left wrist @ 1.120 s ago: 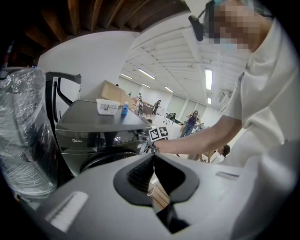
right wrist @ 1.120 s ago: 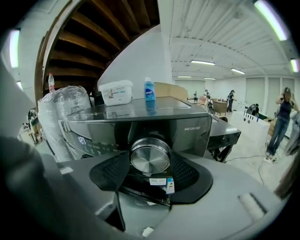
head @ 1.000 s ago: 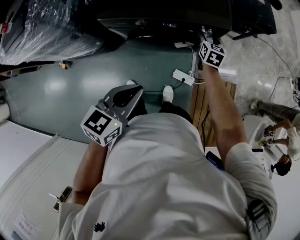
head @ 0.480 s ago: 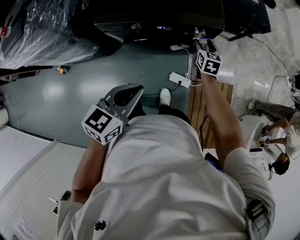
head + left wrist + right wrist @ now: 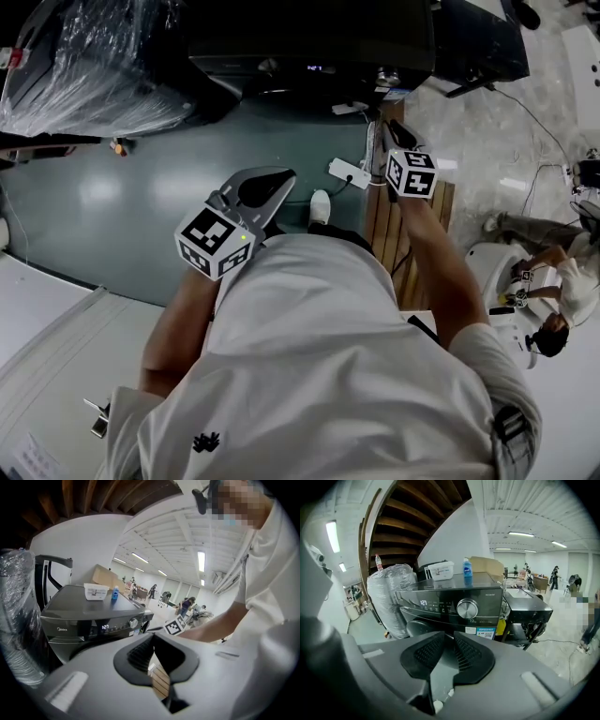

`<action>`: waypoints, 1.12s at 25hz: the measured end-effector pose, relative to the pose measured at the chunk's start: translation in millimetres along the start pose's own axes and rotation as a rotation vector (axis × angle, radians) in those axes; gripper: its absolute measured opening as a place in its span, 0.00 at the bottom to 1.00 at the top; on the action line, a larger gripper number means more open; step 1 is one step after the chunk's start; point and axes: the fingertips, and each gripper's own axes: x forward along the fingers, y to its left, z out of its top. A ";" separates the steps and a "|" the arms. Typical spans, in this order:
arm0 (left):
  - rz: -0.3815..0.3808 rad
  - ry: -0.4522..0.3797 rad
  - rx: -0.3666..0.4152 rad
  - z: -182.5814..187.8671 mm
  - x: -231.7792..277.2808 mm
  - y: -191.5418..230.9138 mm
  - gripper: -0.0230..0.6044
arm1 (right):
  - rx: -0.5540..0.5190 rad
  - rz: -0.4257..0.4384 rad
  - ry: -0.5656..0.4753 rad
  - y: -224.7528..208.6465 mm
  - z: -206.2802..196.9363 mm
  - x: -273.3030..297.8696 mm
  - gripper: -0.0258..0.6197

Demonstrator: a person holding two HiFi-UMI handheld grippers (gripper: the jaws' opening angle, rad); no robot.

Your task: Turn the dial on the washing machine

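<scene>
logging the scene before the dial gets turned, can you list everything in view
washing machine: one, dark grey, ahead of both grippers
dial: one, silver, on its front panel, untouched
bottle: one, blue, on the machine's top
tub: one, white, beside the bottle
wrapped bundle: one, clear plastic, left of the machine
cardboard box: one, brown, beyond the machine's top
power strip: one, white, on the grey-green floor
wooden slats: one set, pale brown, on the floor below the right arm
bystanders: several, far off in the hall
shirt: one, white, on the person
left gripper: grey, jaws together, empty
right gripper: grey, jaws have just been closing, thin slit left, nothing between
</scene>
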 end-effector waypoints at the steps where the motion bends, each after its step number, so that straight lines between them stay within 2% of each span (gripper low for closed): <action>1: 0.000 0.000 -0.001 -0.1 1.5 -0.7 0.13 | 0.001 0.018 0.003 5.3 -1.5 -5.7 0.12; 8: 0.005 0.017 -0.001 -1.7 10.4 -3.0 0.12 | -0.043 0.153 0.011 37.0 6.1 -50.6 0.04; 17: 0.016 0.026 -0.018 -5.4 16.0 -1.2 0.12 | -0.080 0.285 -0.021 74.4 29.4 -109.2 0.04; 28: 0.018 0.056 -0.020 -15.4 9.2 -7.8 0.12 | -0.068 0.329 -0.057 93.1 37.6 -139.3 0.04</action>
